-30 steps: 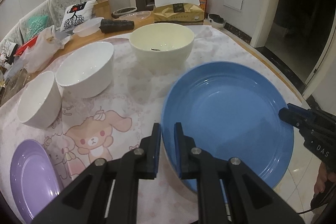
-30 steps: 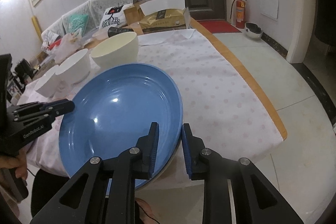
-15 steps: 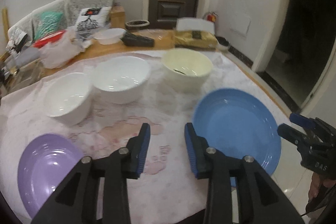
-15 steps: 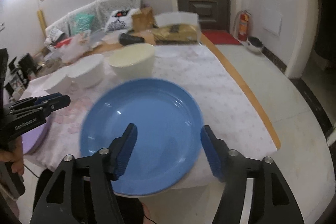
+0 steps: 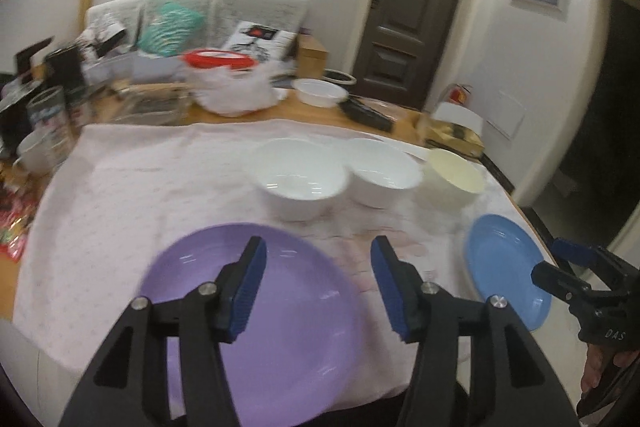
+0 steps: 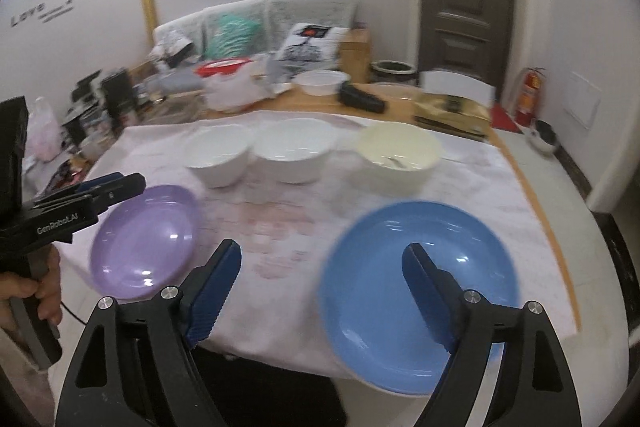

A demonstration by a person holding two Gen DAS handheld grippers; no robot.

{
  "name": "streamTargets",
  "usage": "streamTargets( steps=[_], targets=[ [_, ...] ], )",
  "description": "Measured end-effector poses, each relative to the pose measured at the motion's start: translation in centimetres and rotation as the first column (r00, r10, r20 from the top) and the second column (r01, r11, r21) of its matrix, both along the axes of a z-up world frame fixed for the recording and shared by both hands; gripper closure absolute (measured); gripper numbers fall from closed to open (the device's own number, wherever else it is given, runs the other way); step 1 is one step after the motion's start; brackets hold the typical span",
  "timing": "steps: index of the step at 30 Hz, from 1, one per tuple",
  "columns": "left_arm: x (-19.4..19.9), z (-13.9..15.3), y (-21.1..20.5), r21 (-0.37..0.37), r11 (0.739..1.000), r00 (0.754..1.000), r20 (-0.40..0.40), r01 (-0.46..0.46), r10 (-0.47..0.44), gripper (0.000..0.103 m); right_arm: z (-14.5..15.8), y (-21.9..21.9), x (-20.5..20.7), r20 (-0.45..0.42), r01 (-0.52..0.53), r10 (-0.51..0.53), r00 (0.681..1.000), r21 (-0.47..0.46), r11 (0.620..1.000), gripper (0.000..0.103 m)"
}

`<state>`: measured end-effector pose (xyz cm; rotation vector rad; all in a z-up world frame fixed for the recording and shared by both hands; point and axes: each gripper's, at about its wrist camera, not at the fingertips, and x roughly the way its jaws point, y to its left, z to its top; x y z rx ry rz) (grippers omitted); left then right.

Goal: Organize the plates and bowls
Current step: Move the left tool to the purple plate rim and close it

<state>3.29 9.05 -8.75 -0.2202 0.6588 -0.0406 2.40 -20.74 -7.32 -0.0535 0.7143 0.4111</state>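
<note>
A blue plate (image 6: 416, 291) lies at the table's near right edge, also in the left wrist view (image 5: 506, 267). A purple plate (image 5: 256, 311) lies at the near left, also in the right wrist view (image 6: 144, 243). Two white bowls (image 6: 218, 155) (image 6: 294, 155) and a cream bowl (image 6: 398, 155) stand in a row behind them. My left gripper (image 5: 318, 287) is open and empty above the purple plate's right side. My right gripper (image 6: 322, 291) is open and empty, pulled back above the blue plate's near left edge.
A pink patterned cloth (image 6: 280, 219) covers the table. Behind the bowls are a tissue box (image 6: 452, 107), a black case (image 6: 362, 101), a white container (image 6: 320, 81), a bag with a red lid (image 6: 228, 83) and clutter at the left. The table edge (image 6: 532, 203) runs along the right.
Both grippers let go of the blue plate, opened wide and pulled back. The left one swung left toward the purple plate. The blue plate now lies on the table.
</note>
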Motion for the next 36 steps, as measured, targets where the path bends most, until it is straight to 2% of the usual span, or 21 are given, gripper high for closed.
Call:
streamTargets(
  steps=[9,12,19,23,27,32,36],
  targets=[
    [-1.7,-2.7,8.0,-0.047,0.989,0.989,-0.043,-0.14,0.138,0.052,-2.4,7.7,1.1,-0.107,-0.153,0.15,0.983,-0.019,0.988,0.027],
    [-1.8,-4.0,9.7,-0.055,0.984,0.983,-0.071,-0.171,0.167,0.052,-3.8,9.6,1.7,-0.154,-0.187,0.183,0.971,-0.015,0.982,0.033],
    [-1.2,-7.5,11.9,-0.076,0.978,0.973,-0.144,-0.193,0.181,0.053,-6.5,12.8,3.2,-0.248,-0.231,0.225,0.942,0.009,0.973,0.057],
    [-0.5,-8.6,11.8,-0.082,0.982,0.974,-0.163,-0.172,0.157,0.067,-7.7,14.3,3.5,-0.283,-0.255,0.245,0.927,0.0,0.967,0.071],
    [0.2,-9.6,11.3,-0.092,0.985,0.973,-0.191,-0.147,0.127,0.08,-8.7,14.9,3.6,-0.301,-0.253,0.237,0.924,-0.016,0.967,0.077],
    [0.5,-10.1,11.3,-0.086,0.984,0.97,-0.203,-0.154,0.134,0.089,-9.3,14.9,3.9,-0.324,-0.255,0.235,0.916,-0.021,0.967,0.086],
    [0.5,-10.3,11.5,-0.085,0.984,0.969,-0.21,-0.155,0.134,0.094,-9.5,14.9,4.1,-0.328,-0.253,0.234,0.915,-0.016,0.967,0.087]
  ],
)
